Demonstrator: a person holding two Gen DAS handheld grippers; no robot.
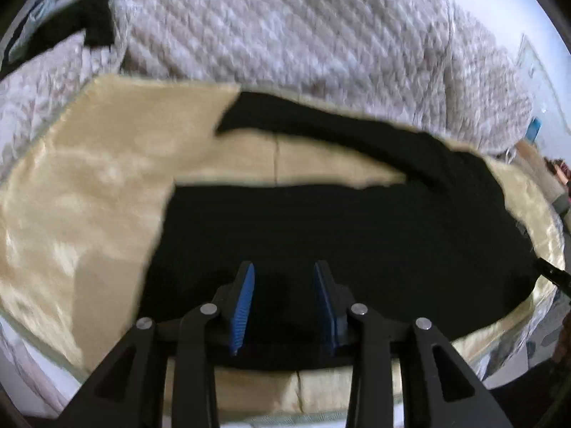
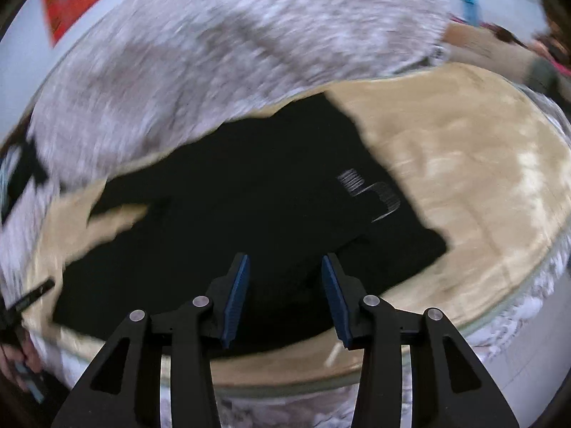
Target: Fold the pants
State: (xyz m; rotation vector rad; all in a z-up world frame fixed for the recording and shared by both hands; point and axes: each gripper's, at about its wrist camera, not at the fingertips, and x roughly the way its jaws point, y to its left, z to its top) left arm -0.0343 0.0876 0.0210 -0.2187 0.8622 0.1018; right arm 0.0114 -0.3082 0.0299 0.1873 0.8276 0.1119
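Both grippers' fingers spread over black pants (image 1: 357, 242); white print (image 2: 371, 192) (right view only).

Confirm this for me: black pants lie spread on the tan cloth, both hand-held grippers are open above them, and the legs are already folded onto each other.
Wrong on the legs. The left wrist view shows the black pants with both legs apart, tan cloth between them. Left hand-held gripper and right hand-held gripper are open.

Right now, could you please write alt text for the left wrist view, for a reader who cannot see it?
Black pants lie spread on a tan cloth, legs apart. The open left gripper hovers over the near leg, holding nothing. A white textured blanket lies behind.
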